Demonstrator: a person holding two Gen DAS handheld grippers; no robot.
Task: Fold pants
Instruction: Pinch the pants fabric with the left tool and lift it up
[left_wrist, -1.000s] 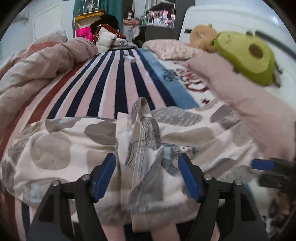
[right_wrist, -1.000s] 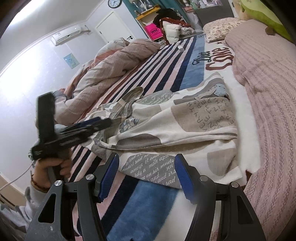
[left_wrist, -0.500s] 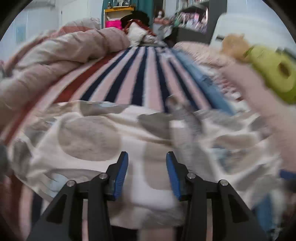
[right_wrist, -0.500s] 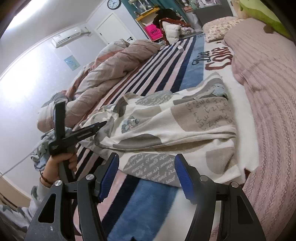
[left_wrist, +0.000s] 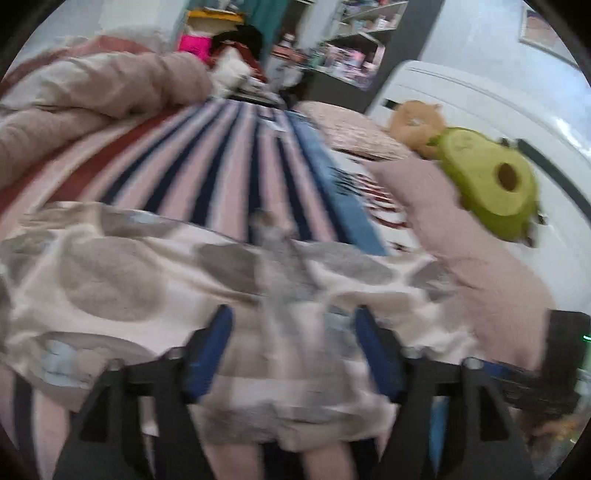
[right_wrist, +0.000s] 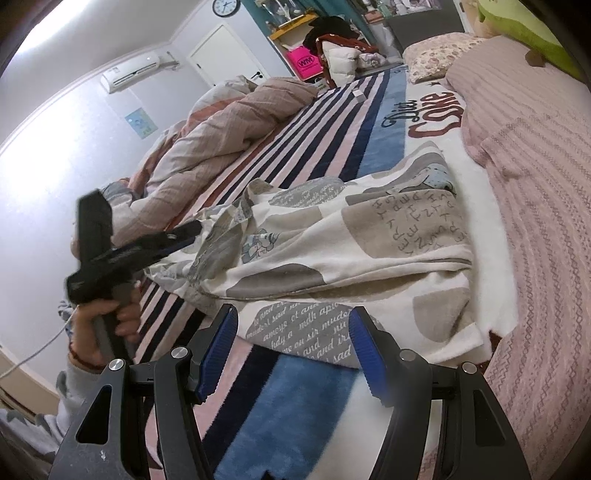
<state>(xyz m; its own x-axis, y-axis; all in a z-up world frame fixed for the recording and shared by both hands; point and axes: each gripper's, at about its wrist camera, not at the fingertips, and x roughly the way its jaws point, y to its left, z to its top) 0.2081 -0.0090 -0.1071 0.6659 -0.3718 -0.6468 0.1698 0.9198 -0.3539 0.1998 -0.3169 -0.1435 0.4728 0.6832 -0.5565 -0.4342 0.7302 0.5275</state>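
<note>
- Pants (right_wrist: 354, 254), cream with grey and beige patches and printed lettering, spread across striped bedding (right_wrist: 295, 147) in navy, pink and blue; roughly doubled over, one layer lying on another, the nearest hem just beyond the right gripper.
- Left gripper (left_wrist: 295, 347), jaws apart and just opened wider, straddling a raised ridge of the pants fabric (left_wrist: 280, 295); blue pads (left_wrist: 210, 347) on either side of the ridge, contact impossible to judge through the blur.
- In the right wrist view, same left gripper (right_wrist: 184, 232) pointing at the bunched left edge of the pants, held by a hand (right_wrist: 107, 321) with a grey sleeve at the wrist.
- Right gripper (right_wrist: 291, 347) with jaws apart, nothing between them, hovering above blue and dark stripes just short of the grey lettered patch; blue ribbed pads (right_wrist: 218, 350) clear of the cloth.
- Rumpled pinkish duvet (right_wrist: 229, 133) heaped along the left side of the bed, near the pants' far edge but apart from them.
- Pink knitted blanket (right_wrist: 535, 221) along the right side, beside the pants.
- Avocado plush (left_wrist: 491, 184) and a tan plush (left_wrist: 417, 122) resting on the pink blanket near the white headboard.
- Wall clock (right_wrist: 226, 6), air conditioner (right_wrist: 131, 72) and white door at the room's far side.
</note>
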